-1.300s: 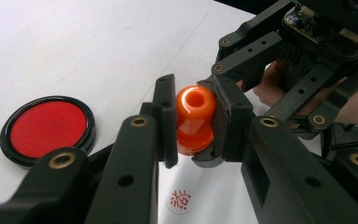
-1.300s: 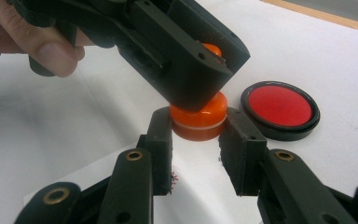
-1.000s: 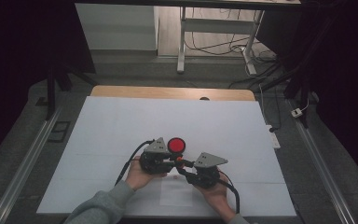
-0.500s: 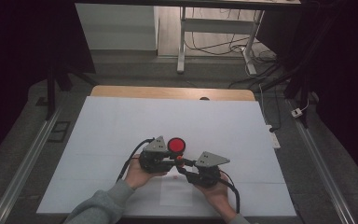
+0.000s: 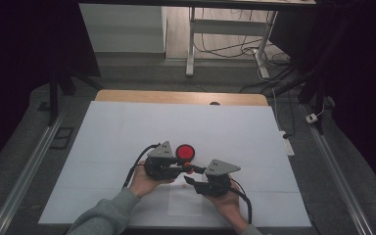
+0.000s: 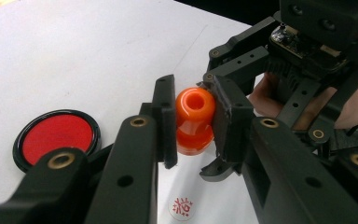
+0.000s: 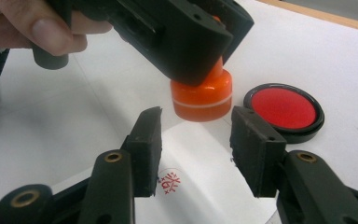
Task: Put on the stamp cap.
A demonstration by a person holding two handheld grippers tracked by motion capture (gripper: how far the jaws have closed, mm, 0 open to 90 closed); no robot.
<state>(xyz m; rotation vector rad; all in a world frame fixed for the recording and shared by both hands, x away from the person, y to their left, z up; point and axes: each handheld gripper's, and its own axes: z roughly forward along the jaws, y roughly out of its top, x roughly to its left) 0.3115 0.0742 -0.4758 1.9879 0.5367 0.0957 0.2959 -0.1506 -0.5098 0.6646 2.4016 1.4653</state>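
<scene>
The orange stamp (image 6: 195, 120) is clamped in the left claw (image 6: 193, 122) above the desk (image 5: 127, 132); the right claw (image 7: 196, 151) is held open just below it, apart.

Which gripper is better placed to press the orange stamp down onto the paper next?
Left. The left gripper already clamps the orange stamp above the paper, while the right gripper has its jaws open, holding nothing.

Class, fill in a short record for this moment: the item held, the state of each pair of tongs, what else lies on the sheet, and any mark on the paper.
held item: small orange plastic stamp, raised off the sheet
left tongs: shut on the stamp
right tongs: open, below the stamp, not touching it
nearby: round red ink pad in a black case
mark: red seal print on the white paper sheet
</scene>
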